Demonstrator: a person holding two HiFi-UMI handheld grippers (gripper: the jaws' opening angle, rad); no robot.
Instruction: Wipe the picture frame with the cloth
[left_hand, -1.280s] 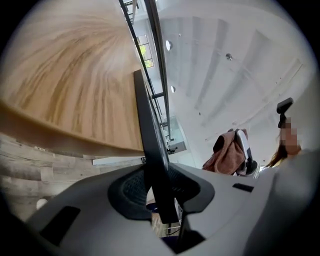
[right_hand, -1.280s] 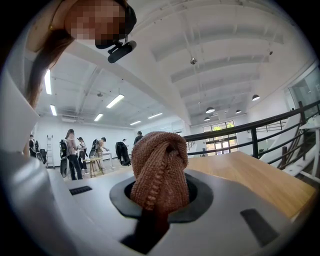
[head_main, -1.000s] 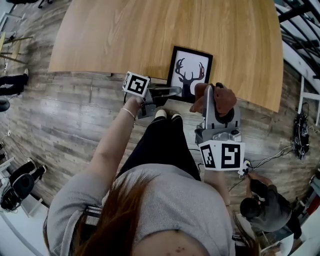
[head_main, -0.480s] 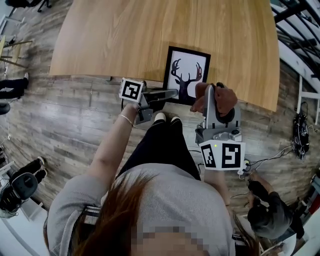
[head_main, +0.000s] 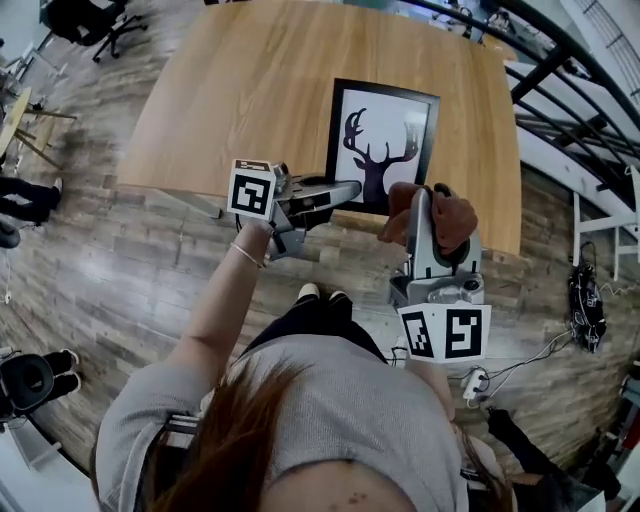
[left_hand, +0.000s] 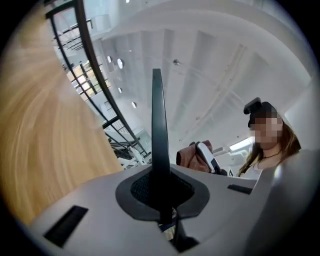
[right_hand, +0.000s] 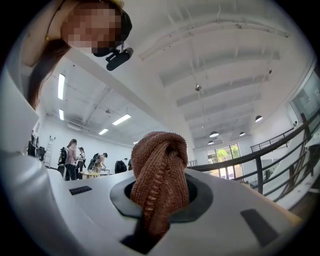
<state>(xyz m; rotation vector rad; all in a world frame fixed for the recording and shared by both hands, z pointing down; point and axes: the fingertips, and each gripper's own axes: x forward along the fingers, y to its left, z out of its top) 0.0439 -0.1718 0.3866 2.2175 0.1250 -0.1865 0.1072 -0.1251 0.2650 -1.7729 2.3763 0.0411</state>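
Observation:
The picture frame (head_main: 383, 130), black-edged with a deer silhouette on white, hangs flat just above the wooden table (head_main: 230, 100). My left gripper (head_main: 345, 190) is shut on the frame's near left corner and points right along its near edge. In the left gripper view the frame shows edge-on as a thin dark blade (left_hand: 157, 115) between the jaws. My right gripper (head_main: 425, 200) is shut on a bunched brown cloth (head_main: 455, 215), held by the frame's near right corner. The cloth (right_hand: 161, 170) fills the right gripper view and hides the jaws there.
The table's near edge (head_main: 200, 200) runs just under both grippers. My legs and shoes (head_main: 320, 295) stand on the wood-plank floor below. A dark railing (head_main: 560, 90) runs at the right, and a cable with a plug block (head_main: 475, 385) lies on the floor.
Both grippers have risen. The frame, which lay at the table's near edge, has come up off the table with the left gripper. The cloth stays in the right gripper.

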